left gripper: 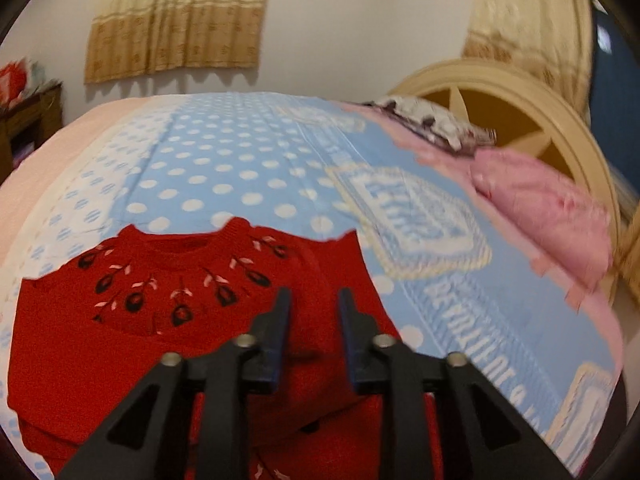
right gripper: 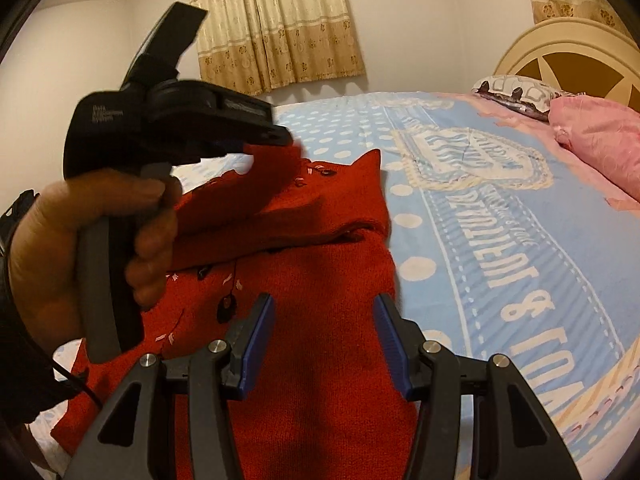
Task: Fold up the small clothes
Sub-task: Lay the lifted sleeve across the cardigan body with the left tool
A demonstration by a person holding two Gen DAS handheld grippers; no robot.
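A: Report the position of the workpiece.

B: The red sweater [right gripper: 320, 264] lies flat on the blue polka-dot bedsheet [left gripper: 224, 160], collar toward the far side of the bed. One side panel or sleeve is turned inward and rests on the body, forming a raised layer.

A: State of the left gripper [left gripper: 314, 300]?

B: Its jaws stand apart with red knit visible between them; nothing is clamped. In the right wrist view the unit is held by the left hand [right gripper: 100, 240] above the folded layer, tips close to the fabric. Contact cannot be confirmed.

A: State of the right gripper [right gripper: 324, 308]?

B: Jaws wide apart, poised over the lower body of the sweater, holding nothing.

A: Step in hand?

B: Judged as a lengthwise fold, part complete: one side is in, and the edge nearer the pink pillow [left gripper: 540, 208] is a single layer, not yet turned.

A: Requirement for the next move?

B: Probably lower one gripper to that free edge, clamp a single layer only, and carry it across without dragging the layer beneath.
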